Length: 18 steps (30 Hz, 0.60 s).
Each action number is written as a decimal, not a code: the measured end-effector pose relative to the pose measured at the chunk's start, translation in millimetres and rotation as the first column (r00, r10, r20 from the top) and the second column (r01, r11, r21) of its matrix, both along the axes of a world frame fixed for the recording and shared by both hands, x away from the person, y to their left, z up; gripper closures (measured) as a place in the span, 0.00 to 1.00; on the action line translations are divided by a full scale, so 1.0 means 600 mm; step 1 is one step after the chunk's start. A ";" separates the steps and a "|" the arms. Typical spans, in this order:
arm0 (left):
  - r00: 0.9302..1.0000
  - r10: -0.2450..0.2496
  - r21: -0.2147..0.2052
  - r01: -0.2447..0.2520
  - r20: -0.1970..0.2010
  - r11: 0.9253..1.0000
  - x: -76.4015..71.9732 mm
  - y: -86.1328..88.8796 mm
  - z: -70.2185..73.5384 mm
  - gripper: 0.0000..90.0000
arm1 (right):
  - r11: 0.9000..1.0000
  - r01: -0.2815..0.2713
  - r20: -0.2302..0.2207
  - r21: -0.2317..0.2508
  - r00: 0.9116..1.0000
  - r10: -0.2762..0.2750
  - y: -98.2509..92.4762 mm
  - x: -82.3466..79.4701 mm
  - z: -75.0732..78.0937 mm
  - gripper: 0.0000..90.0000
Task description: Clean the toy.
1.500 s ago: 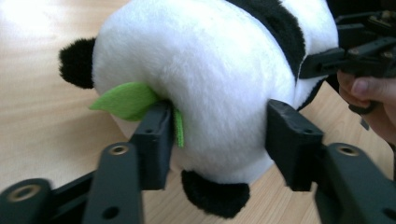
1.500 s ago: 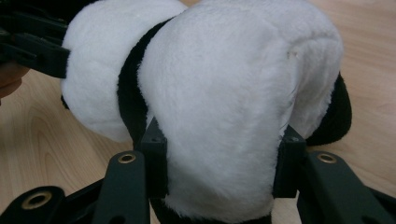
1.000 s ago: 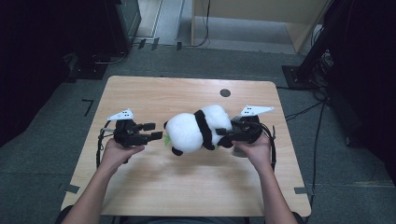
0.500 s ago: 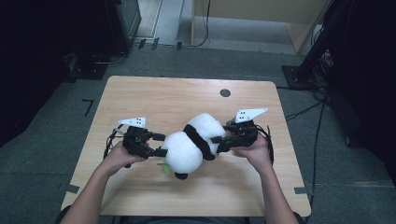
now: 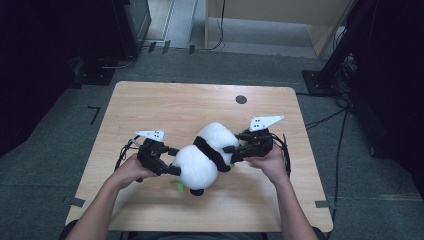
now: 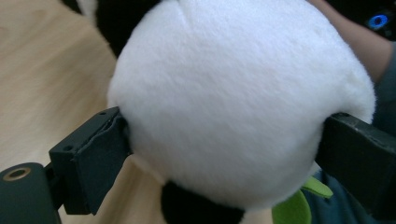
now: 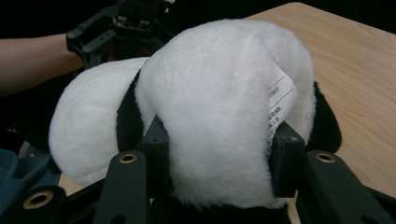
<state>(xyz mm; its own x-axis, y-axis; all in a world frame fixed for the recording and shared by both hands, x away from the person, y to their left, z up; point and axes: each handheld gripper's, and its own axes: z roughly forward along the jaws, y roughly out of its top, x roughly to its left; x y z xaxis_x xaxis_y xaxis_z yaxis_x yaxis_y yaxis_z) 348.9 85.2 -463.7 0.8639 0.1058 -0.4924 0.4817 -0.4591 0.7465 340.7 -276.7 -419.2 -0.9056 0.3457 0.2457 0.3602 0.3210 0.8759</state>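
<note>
A black and white panda plush (image 5: 207,155) lies slantwise over the wooden table (image 5: 150,105), head toward the front left. My left gripper (image 5: 173,161) stands open, and its jaws have just been opening. They straddle the round white head (image 6: 233,102), whose fur brushes both pads (image 6: 100,154). My right gripper (image 5: 231,155) is shut on the plush's white rear (image 7: 219,84). The fur bulges out between its pads (image 7: 156,154), beside a sewn-in label (image 7: 280,102). A green felt leaf (image 5: 180,186) pokes out under the head.
A small dark round hole (image 5: 241,99) sits in the table near its far edge. Bare wood lies beyond the plush and along the front. Dark cabinets, stands and cables ring the table on the grey floor.
The plush has swung its head down toward the table's front. My left gripper moved in toward the head and its jaws widened around it. The right gripper kept its hold.
</note>
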 end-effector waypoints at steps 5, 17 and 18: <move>1.000 -0.022 0.049 0.021 0.012 0.999 -0.005 -0.006 -0.001 0.14 | 1.000 0.001 0.003 -0.018 1.000 -0.001 0.007 0.000 -0.003 0.60; 0.994 -0.004 0.130 -0.010 0.106 0.992 -0.018 -0.008 0.011 0.64 | 0.989 0.073 0.031 -0.125 0.997 -0.069 0.011 0.007 -0.014 0.39; 0.993 0.016 0.128 -0.031 0.115 0.991 -0.017 -0.006 0.014 0.65 | 0.985 0.099 0.029 -0.141 0.995 -0.096 0.008 0.009 -0.015 0.37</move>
